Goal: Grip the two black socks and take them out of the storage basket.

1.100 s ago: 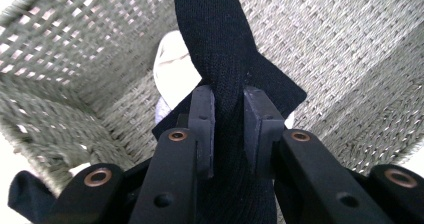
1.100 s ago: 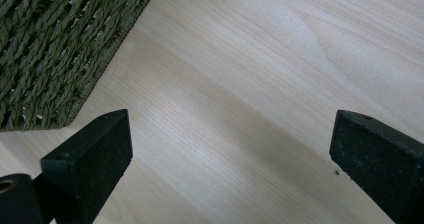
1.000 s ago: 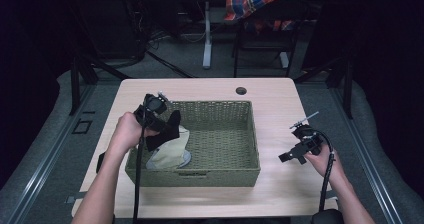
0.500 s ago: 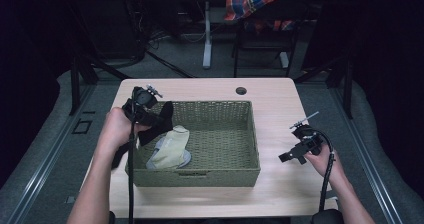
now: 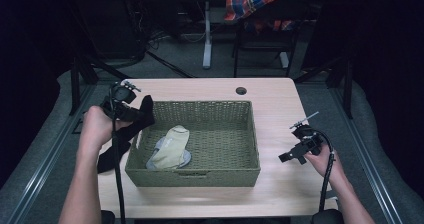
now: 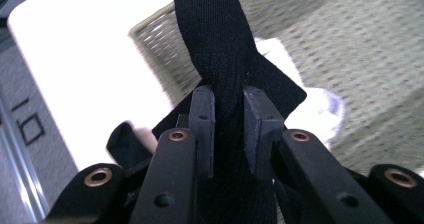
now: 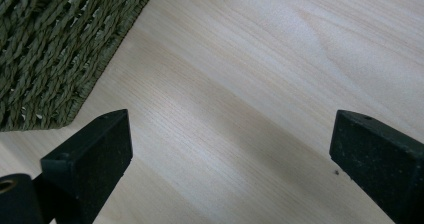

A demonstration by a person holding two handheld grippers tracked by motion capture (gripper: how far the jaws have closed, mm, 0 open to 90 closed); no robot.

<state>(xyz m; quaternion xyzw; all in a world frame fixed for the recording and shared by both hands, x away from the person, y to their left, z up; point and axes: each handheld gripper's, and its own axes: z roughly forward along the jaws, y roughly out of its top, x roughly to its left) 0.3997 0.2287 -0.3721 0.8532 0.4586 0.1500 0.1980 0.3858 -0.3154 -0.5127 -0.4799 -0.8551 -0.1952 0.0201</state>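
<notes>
A: What do we hold now, and where?

B: Our left gripper (image 6: 227,129) is clamped on the black sock (image 6: 215,44), approx. at its middle, so one end stands up past the jaws and the other hangs down. In the high view the sock (image 5: 131,129) is at the left wall of the wicker basket (image 5: 200,176), partly over the rim and partly outside, above the table (image 5: 280,194).

A: Why pinch it at the middle?

B: We think the short ends swing less, so it goes over the rim more easily.

A: And the other hand?

B: The right gripper (image 5: 299,151) is wide apart and holds nothing; it waits over bare wood just right of the basket, prob. to stay out of the way.

A: What is in the basket?

B: A beige sock (image 5: 170,146) lies on something grey; the view is soft, maybe a second sock.
</notes>
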